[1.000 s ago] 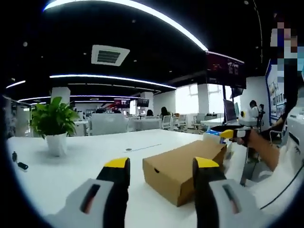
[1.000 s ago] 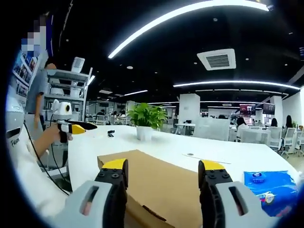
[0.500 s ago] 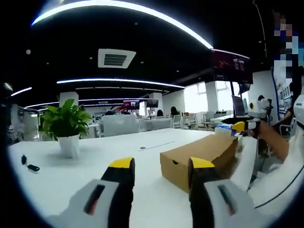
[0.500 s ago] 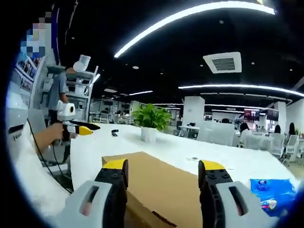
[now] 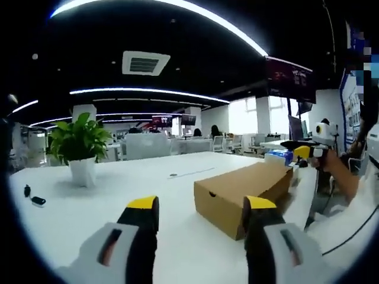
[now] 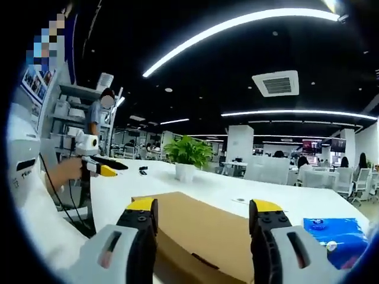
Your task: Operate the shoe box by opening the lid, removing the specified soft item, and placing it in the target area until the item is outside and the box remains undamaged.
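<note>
Left gripper view: left tongs (image 5: 201, 208) held apart above the white desk (image 5: 89, 216), nothing between the yellow-tipped jaws. Brown shoe box (image 5: 243, 190) lying on the desk just beyond the right jaw, lid closed, one short end turned toward the camera. Potted plant (image 5: 79, 148) standing farther back on the left side of the desk, in a white pot. Small dark keys (image 5: 32, 198) near the left edge, well apart from the box. At the far right, right tongs (image 5: 302, 151) held in a hand (image 5: 334, 171) above the far end of the box, not touching it so far as can be seen. Blue packet (image 5: 279, 157) just behind the box, partly hidden.

Right gripper view: right tongs (image 6: 201, 208) also apart, empty, hanging over the box lid (image 6: 201, 228), which passes under both jaws; contact with the lid cannot be told. Lid flat and closed. Blue packet (image 6: 331, 234) lying on the desk (image 6: 278, 198) to the right of the box, near the right jaw. Plant (image 6: 188, 155) standing beyond the box, in the middle of the desk. At the left, left tongs (image 6: 106, 168) held by a hand (image 6: 62, 171) beside the desk edge, apart from the box; open or closed cannot be told there. Grey shelves (image 6: 74, 112) standing behind that hand.
</note>
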`<state>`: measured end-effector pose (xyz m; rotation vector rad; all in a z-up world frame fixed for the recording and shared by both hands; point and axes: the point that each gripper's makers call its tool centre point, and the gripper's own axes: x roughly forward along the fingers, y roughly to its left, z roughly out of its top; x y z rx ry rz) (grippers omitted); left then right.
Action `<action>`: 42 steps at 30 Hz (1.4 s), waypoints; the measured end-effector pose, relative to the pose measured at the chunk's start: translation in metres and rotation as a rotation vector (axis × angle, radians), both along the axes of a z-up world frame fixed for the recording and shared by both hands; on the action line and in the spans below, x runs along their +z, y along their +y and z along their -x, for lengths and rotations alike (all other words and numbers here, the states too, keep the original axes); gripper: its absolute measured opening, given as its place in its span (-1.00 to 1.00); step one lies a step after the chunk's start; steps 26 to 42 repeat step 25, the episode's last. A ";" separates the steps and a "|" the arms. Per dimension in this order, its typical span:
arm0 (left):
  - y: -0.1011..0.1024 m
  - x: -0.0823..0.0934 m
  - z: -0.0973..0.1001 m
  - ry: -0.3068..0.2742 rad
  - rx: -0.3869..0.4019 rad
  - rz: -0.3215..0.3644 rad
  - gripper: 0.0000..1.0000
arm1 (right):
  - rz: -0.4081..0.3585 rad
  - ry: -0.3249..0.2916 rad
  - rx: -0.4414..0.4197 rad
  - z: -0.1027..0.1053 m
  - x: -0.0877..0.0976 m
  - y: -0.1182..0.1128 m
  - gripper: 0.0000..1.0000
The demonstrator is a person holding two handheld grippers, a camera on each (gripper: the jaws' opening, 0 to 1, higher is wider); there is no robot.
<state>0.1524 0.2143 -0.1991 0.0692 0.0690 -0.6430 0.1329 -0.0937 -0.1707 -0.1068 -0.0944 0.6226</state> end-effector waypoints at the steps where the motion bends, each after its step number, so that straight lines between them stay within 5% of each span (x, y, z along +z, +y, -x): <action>1: 0.000 -0.002 0.000 0.001 0.002 -0.014 0.13 | 0.002 0.001 -0.002 0.000 -0.001 -0.001 0.27; 4: -0.003 -0.007 -0.002 0.012 0.009 -0.069 0.22 | 0.011 0.001 -0.007 0.000 -0.002 -0.002 0.27; 9: -0.004 -0.004 0.000 0.008 -0.004 -0.061 0.21 | 0.109 -0.005 -0.050 -0.003 -0.012 -0.010 0.14; 20: 0.004 0.018 0.004 -0.048 0.015 -0.045 0.19 | 0.095 0.000 -0.045 -0.002 -0.016 -0.010 0.15; 42: 0.002 0.015 0.004 -0.041 0.009 -0.048 0.19 | 0.103 -0.003 -0.042 -0.001 -0.017 -0.010 0.13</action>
